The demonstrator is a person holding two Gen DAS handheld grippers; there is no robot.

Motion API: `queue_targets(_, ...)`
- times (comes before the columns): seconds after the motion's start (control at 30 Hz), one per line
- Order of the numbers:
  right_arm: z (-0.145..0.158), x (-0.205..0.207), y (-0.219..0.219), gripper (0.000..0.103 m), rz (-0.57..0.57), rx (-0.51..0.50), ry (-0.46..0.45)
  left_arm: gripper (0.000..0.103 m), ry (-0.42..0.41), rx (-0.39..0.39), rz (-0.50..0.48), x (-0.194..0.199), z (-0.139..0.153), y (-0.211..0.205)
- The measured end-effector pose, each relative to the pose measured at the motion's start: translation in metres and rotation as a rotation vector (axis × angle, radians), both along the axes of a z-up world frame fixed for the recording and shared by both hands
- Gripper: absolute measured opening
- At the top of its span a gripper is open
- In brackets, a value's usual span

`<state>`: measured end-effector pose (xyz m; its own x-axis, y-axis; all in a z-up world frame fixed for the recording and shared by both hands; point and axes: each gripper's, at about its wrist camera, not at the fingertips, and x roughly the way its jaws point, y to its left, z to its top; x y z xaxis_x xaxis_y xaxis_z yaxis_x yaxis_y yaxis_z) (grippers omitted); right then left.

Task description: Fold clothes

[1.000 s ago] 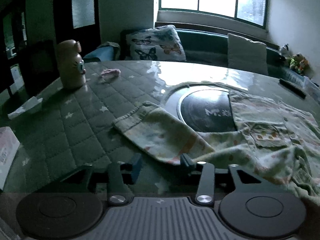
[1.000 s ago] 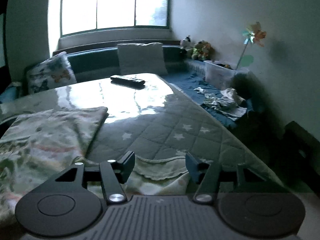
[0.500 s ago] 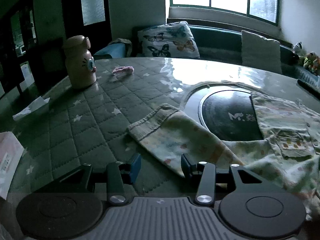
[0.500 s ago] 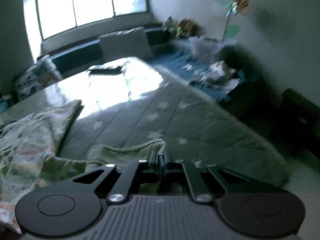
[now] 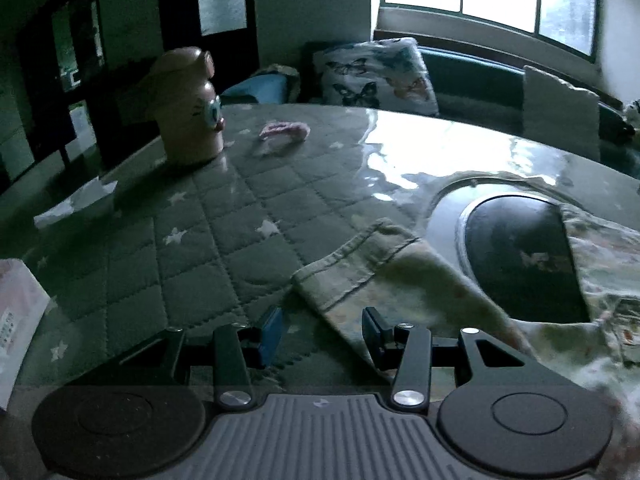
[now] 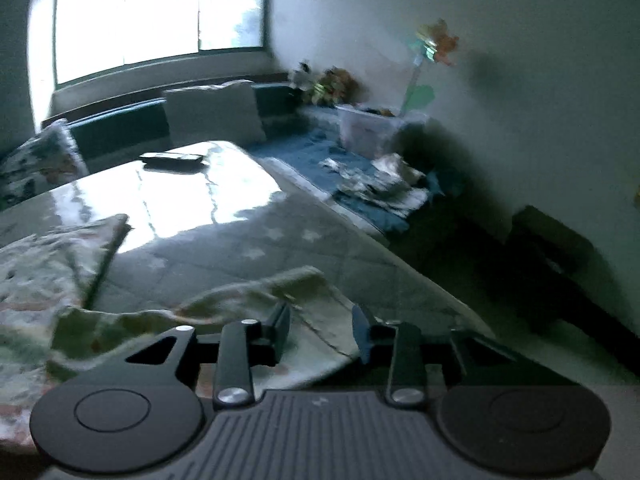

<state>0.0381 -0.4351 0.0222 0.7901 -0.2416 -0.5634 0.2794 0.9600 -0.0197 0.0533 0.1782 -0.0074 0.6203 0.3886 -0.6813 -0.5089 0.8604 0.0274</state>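
Observation:
A pale patterned shirt [image 5: 568,320] lies spread on the quilted star table cover [image 5: 192,240]. Its left sleeve [image 5: 384,276] stretches toward my left gripper [image 5: 320,332], which is open with the sleeve's cuff edge just ahead of and between its fingers. In the right wrist view the shirt body [image 6: 44,264] lies at left and the right sleeve [image 6: 288,304] lies flat in front of my right gripper [image 6: 320,328], which is open over the sleeve end. This view is blurred.
A pink cat-faced bottle [image 5: 188,108] and a small pink item [image 5: 284,132] stand far left. A round dark inset [image 5: 520,248] sits mid-table. White paper [image 5: 76,204] and a box [image 5: 16,320] lie left. A remote [image 6: 172,158] lies far; the table edge [image 6: 400,256] drops right.
My right gripper shut on the right sleeve, shifted it, and has now opened, leaving the sleeve on the table. My left gripper stayed open and moved left along the left sleeve toward its cuff.

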Motion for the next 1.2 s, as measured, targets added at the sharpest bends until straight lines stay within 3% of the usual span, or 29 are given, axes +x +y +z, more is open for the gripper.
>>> queue_targets(0.2,0.004,0.004,0.017,0.046,0.096,0.001,-0.004,0.046,-0.032,-0.039,0.002,0.004,-0.004,0.014)
queue_targets(0.6,-0.007,0.013,0.039,0.051,0.185,0.001,0.02,0.045,-0.039,-0.022,-0.038,0.015,-0.005,0.014)
queue_targets(0.63,-0.008,0.013,0.039,0.051,0.186,0.002,0.023,0.042,-0.041,-0.018,-0.047,0.016,-0.005,0.013)
queue_targets(0.7,-0.009,0.014,0.04,0.051,0.186,0.005,0.025,0.014,-0.048,-0.019,-0.064,0.016,-0.006,0.012)
queue_targets(0.73,-0.009,0.015,0.041,0.051,0.187,0.006,0.026,0.01,-0.054,-0.028,-0.072,0.015,-0.006,0.012)
queue_targets(1.2,-0.024,0.025,0.042,0.056,0.211,0.071,0.076,0.007,-0.125,0.009,0.068,-0.07,0.016,0.014)
